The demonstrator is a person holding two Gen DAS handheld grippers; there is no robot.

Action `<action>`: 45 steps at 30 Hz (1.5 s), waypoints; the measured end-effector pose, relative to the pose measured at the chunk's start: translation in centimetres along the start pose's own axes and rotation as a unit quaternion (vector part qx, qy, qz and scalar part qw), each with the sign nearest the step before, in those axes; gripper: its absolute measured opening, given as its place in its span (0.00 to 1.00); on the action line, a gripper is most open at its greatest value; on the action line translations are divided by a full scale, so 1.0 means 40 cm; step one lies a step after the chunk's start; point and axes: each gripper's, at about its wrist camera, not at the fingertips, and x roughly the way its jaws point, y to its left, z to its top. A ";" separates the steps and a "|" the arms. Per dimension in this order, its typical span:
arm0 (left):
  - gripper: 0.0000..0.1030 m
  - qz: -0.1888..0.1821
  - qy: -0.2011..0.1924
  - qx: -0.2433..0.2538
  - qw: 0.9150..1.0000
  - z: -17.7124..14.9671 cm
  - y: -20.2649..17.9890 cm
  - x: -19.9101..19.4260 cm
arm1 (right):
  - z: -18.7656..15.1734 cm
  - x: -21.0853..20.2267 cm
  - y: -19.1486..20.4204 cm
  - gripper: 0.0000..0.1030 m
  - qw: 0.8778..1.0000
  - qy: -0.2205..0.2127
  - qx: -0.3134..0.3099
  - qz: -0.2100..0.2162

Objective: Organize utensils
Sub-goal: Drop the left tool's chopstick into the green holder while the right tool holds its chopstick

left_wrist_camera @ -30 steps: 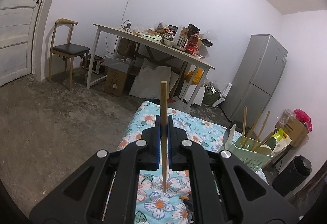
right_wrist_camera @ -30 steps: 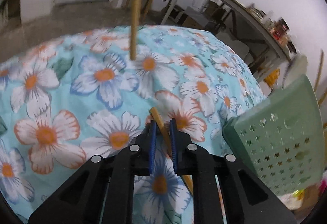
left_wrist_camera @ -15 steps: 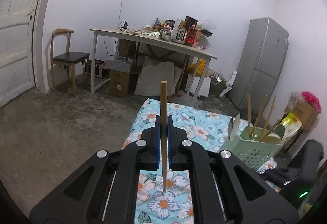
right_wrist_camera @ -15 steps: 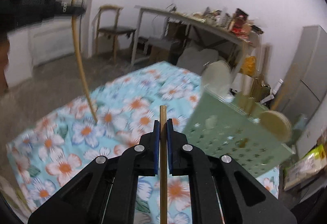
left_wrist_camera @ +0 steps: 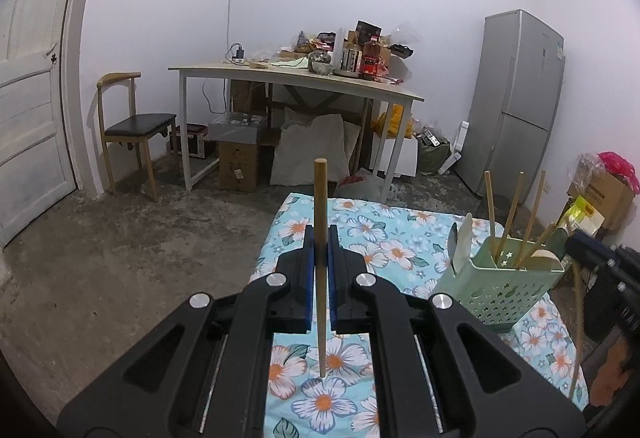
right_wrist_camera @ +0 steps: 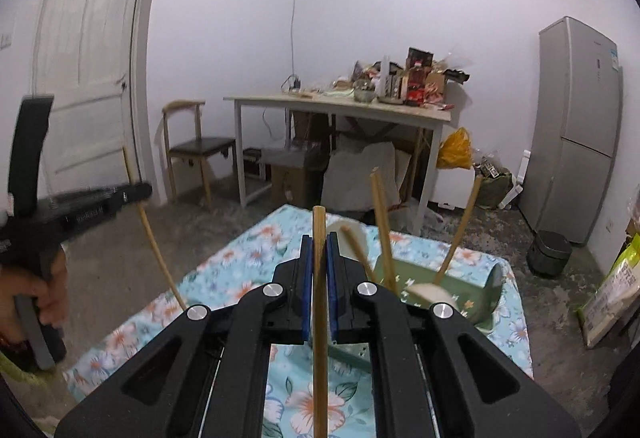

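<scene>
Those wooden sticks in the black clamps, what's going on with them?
A person is tidying utensils with a handheld clamp tool in each hand. The left gripper is shut on one chopstick, held upright above the flowered cloth. The right gripper is shut on another chopstick, held near the green basket, which already holds several chopsticks and spoons. Neither held chopstick is in the basket yet.

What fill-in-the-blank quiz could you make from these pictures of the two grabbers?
1. Each gripper, left gripper and right gripper, is clamped on one wooden ____.
2. The green utensil basket stands on a ____-patterned cloth.
3. Behind the cluttered table, at the right wall, stands a grey ____.

Missing: chopstick; flower; fridge
</scene>
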 end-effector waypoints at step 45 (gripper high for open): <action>0.04 -0.311 -0.118 -0.075 0.940 0.280 -0.205 -0.040 | 0.001 -0.151 -0.167 0.07 0.992 -0.063 0.109 -0.025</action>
